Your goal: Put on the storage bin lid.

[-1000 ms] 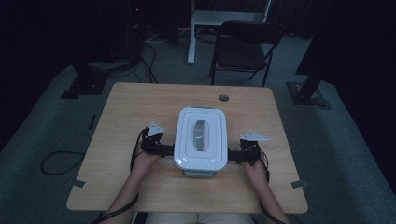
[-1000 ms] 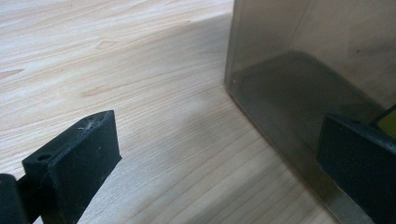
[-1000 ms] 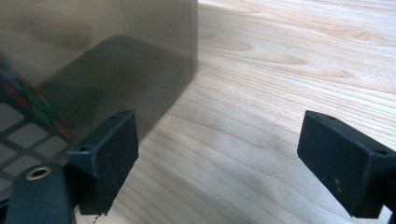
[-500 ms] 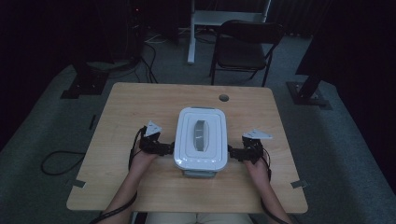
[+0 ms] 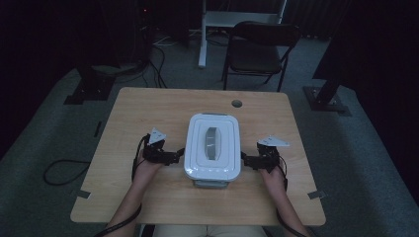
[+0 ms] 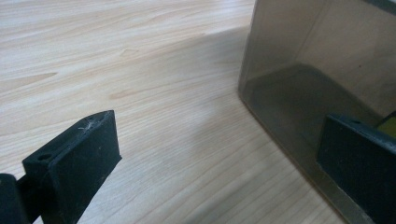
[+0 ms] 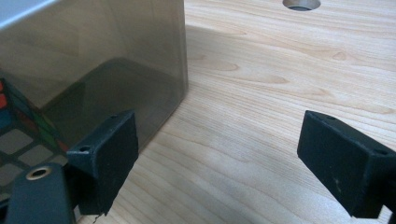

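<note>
A rectangular box with a white lid [image 5: 212, 145] and a grey handle strip stands in the middle of the wooden table [image 5: 148, 113]. My left gripper [image 5: 175, 157] is at the box's left side, open; its own view shows the jaws wide apart [image 6: 215, 172], one of them against the smoky translucent wall [image 6: 317, 70]. At the box's right side, my right gripper [image 5: 247, 160] is open too [image 7: 229, 163], its jaws spread beside the wall [image 7: 93, 56]. A colourful puzzle cube [image 7: 14, 135] shows through that wall.
A round cable hole [image 5: 237, 103] sits in the table behind the box. Beyond the table stand a black folding chair [image 5: 259, 44] and a white desk frame [image 5: 202, 34]. Cables lie on the floor at the left [image 5: 64, 168].
Both hands have shifted slightly toward the near edge alongside the box. The box has not moved.
</note>
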Tool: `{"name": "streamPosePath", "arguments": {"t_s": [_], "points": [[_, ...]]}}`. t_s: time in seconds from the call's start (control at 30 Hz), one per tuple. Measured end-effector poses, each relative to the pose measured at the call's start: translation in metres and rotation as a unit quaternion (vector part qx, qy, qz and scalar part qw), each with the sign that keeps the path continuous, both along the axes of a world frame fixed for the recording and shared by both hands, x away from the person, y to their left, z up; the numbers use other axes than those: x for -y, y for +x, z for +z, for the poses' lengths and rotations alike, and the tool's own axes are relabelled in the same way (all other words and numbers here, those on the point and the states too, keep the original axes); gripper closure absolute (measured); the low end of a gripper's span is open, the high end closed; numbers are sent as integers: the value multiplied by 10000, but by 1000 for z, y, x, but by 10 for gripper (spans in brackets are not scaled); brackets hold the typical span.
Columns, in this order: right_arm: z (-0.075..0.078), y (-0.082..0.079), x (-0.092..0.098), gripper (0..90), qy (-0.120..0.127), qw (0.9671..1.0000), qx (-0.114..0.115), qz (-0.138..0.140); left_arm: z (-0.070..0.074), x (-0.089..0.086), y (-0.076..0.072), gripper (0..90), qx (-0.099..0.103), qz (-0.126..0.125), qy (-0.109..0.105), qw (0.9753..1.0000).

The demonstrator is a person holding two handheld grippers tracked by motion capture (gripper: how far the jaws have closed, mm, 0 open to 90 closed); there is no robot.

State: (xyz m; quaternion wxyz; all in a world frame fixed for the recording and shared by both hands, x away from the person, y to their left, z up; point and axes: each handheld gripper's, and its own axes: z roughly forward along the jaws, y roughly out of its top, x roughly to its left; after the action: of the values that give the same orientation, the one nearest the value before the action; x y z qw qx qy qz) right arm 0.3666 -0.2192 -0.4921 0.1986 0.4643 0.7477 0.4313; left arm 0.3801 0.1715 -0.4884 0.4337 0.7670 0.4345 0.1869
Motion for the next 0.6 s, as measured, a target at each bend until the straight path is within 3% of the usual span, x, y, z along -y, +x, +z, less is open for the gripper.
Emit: {"name": "streamPosePath", "arguments": {"t_s": [0.3,0.6], "points": [[2,-6,7,123,-69,9999,57,-66,-1,-14,-3,5,-121,73,-51,9999],[0,-12,21,123,-89,9997,-14,-214,2,-30,-10,5,-69,275,-44,9996]]}}
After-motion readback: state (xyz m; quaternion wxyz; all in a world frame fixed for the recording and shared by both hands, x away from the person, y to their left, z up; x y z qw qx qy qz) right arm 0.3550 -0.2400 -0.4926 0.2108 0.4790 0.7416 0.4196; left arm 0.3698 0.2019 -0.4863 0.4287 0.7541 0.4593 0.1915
